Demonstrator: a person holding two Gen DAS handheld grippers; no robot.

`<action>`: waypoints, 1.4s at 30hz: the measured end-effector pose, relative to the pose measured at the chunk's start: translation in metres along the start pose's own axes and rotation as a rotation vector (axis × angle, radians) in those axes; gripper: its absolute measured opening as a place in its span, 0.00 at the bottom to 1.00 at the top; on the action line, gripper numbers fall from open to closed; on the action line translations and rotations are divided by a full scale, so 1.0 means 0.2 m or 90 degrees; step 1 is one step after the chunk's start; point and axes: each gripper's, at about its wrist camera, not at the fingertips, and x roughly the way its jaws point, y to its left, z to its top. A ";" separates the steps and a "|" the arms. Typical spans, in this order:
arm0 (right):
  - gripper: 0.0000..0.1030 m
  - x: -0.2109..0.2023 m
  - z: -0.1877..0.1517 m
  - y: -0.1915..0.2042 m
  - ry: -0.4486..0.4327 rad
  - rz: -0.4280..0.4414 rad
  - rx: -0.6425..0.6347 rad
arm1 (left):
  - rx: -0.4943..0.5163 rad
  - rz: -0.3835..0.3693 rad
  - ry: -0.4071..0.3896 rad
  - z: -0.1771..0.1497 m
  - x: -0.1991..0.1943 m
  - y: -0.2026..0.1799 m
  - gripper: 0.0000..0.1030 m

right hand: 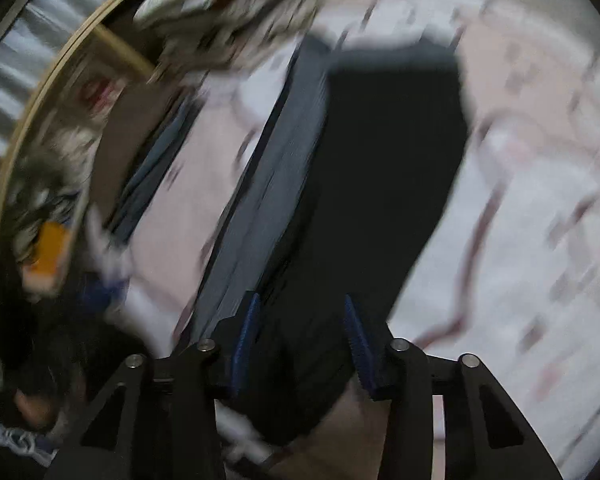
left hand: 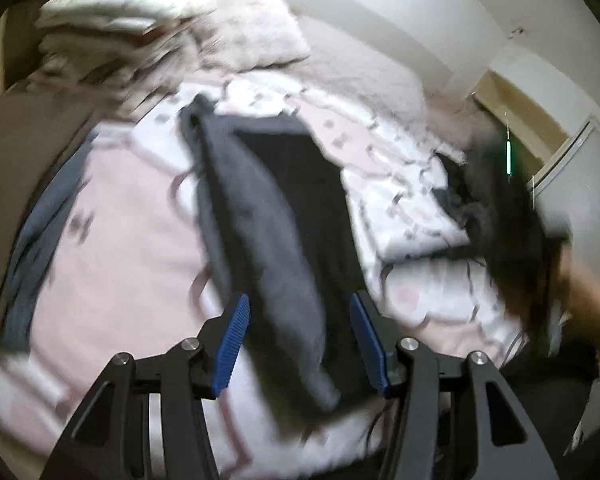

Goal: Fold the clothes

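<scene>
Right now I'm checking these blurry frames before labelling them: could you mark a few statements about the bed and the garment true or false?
1. A dark garment lies folded into a long strip on the bed. True.
2. The bedcover is plain green. False: it is pink and white with a pattern.
3. The left claw has blue pads standing apart. True.
4. The right claw is clamped on a yellow towel. False: its pads stand apart over the dark garment.
5. A pillow lies at the far end of the bed. True.
</scene>
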 end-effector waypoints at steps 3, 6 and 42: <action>0.42 0.15 -0.16 0.05 0.037 0.007 -0.025 | -0.017 -0.067 0.020 0.13 0.20 -0.03 0.51; 0.42 0.26 -0.27 0.04 0.051 0.032 -0.025 | -0.050 -0.088 0.075 0.19 0.50 -0.01 0.51; 0.65 0.04 -0.42 0.21 -0.114 -0.262 -0.284 | 0.395 0.218 0.055 -0.07 0.25 0.05 0.62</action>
